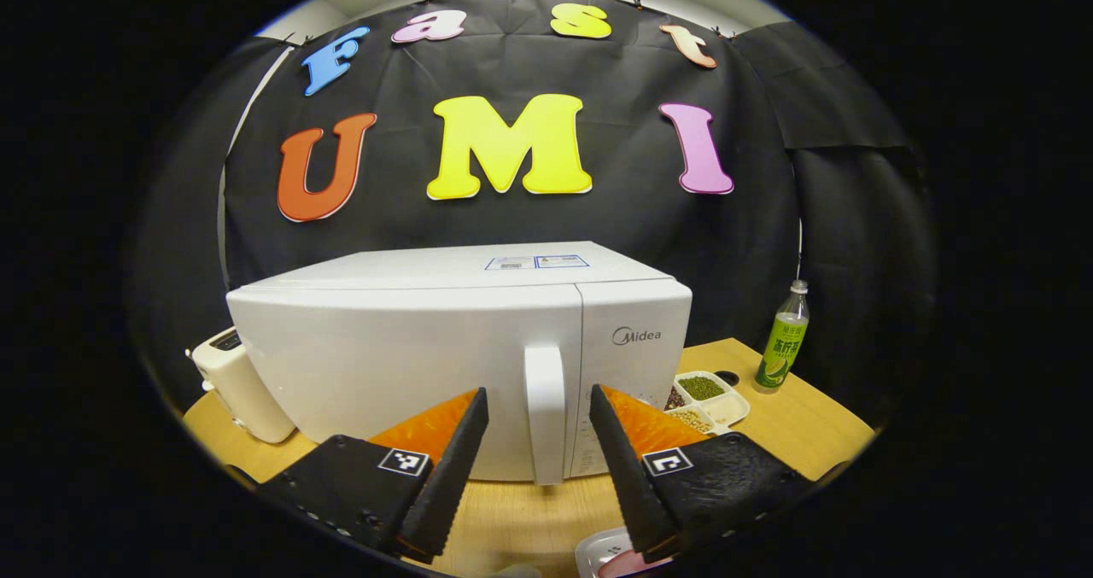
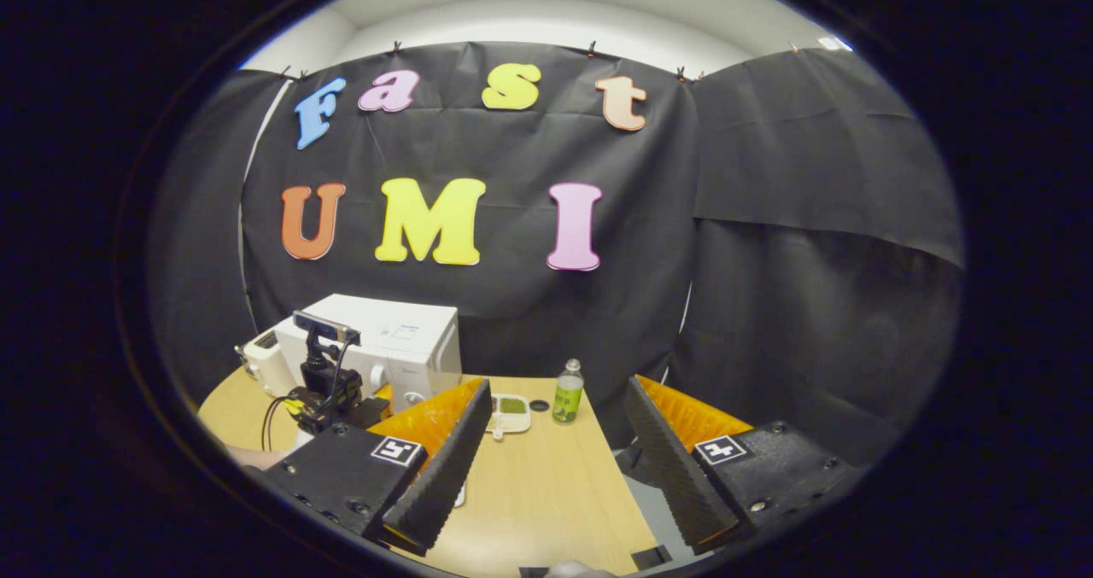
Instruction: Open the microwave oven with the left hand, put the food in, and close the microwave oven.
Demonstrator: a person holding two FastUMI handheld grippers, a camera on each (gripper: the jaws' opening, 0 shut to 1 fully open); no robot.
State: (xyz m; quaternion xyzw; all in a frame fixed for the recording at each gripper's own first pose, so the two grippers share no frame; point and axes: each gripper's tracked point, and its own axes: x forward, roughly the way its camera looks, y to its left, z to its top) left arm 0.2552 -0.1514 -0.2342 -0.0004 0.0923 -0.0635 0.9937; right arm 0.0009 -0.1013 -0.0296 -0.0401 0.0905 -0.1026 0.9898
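Between the left jaws — the handle (image 1: 545, 411) of the closed microwave (image 1: 461, 347), not yet gripped.

The left gripper (image 1: 538, 458) has its jaws spread wide, one on each side of the upright handle and clear of it; the door sits flush. Just right of the jaws lies a divided tray (image 1: 713, 399) of beans and grains, and beyond it a green bottle (image 1: 784, 339) stands on the table (image 1: 794, 424). A toaster (image 1: 243, 386) stands left of the jaws. Below the jaws, at the near edge, a clear food container (image 1: 610, 552) is partly seen. The right gripper (image 2: 555, 463) hangs apart over bare table, jaws open and empty — the microwave (image 2: 384, 343) is far off to their left.
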